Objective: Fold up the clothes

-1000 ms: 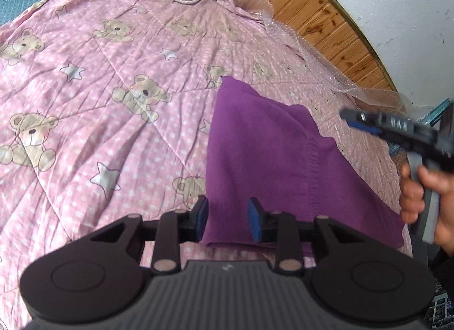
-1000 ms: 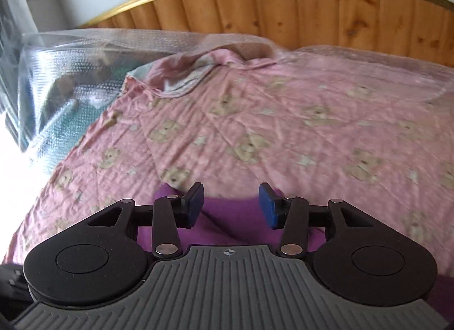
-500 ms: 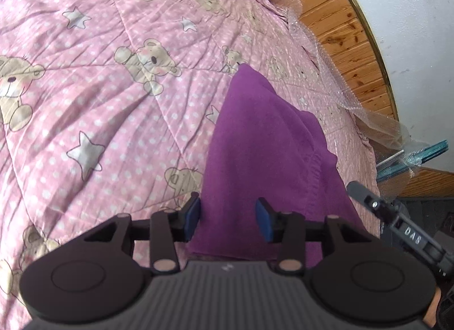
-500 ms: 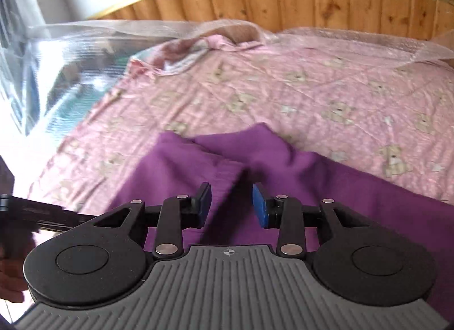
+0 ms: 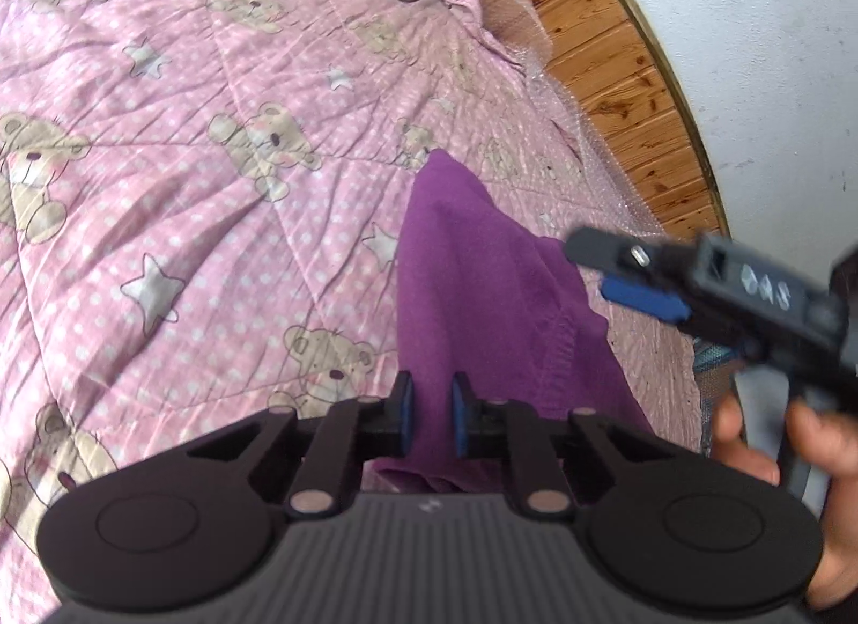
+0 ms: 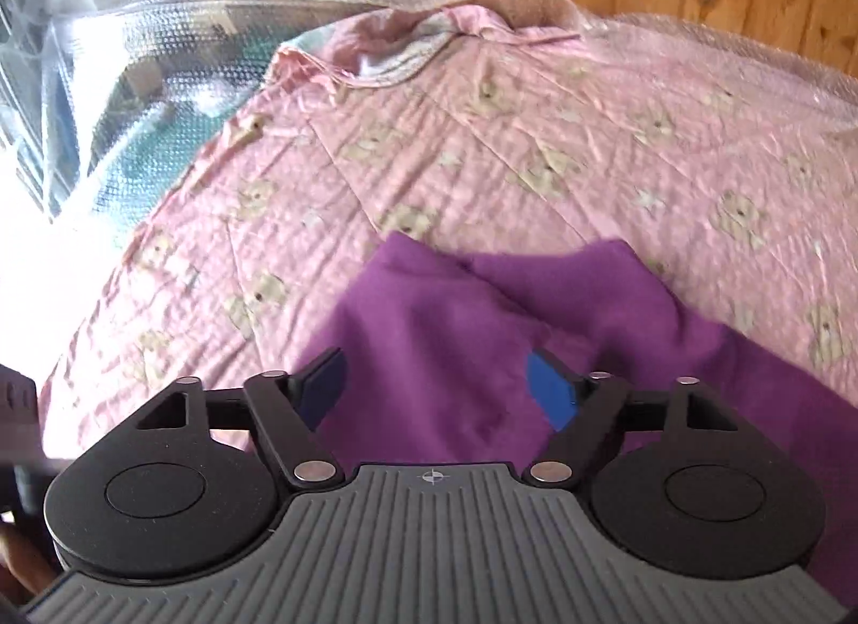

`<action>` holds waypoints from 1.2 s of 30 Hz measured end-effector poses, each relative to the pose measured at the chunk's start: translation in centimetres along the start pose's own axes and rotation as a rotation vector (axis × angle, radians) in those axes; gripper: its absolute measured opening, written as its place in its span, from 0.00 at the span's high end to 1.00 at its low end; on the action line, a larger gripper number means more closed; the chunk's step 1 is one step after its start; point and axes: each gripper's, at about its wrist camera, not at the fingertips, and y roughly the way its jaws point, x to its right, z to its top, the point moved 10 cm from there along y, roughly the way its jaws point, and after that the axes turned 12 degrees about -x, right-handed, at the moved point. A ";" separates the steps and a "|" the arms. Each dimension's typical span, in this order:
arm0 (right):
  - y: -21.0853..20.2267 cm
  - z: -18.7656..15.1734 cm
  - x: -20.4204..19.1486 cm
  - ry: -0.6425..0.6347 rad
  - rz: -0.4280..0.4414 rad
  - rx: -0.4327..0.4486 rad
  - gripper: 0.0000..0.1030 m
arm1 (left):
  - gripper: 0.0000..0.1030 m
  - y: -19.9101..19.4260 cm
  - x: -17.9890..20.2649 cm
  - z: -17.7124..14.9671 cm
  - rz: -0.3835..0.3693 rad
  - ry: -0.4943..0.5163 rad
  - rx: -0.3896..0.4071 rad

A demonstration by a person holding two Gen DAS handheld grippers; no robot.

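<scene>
Left gripper (image 5: pixel 428 413) was closing its jaws on the near edge of the purple garment (image 5: pixel 472 270), pinning it for a fold; the garment lay on the bear-print quilt (image 5: pixel 214 168) toward the bed's right side. Right gripper (image 6: pixel 437 390), narrower half a second before, was opening above the cloth, holding nothing.

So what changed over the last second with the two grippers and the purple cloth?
The left gripper is closing on the near edge of the purple garment, which lies between its pads. The right gripper has swung across over the cloth and is opening wide, nothing between its jaws. The garment has stayed on the pink bear quilt.
</scene>
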 end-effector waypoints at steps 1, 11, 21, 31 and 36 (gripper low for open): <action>0.6 1.2 -1.2 -0.013 -0.007 -0.017 0.19 | 0.87 -0.2 0.7 0.0 0.013 0.031 0.010; 5.8 1.3 -3.8 -0.181 -0.126 -0.243 0.83 | 0.88 -0.5 7.0 -1.4 0.056 0.279 0.075; -8.8 -2.9 9.1 0.187 0.077 0.070 0.92 | 0.81 -1.2 15.4 -4.4 -0.299 0.408 -0.033; -3.6 -13.9 27.3 0.490 0.109 0.056 0.92 | 0.78 8.7 15.9 -3.9 -0.033 0.456 -0.134; -2.0 -14.3 27.9 0.495 0.136 0.109 0.92 | 0.74 11.6 17.7 -1.8 0.046 0.497 -0.122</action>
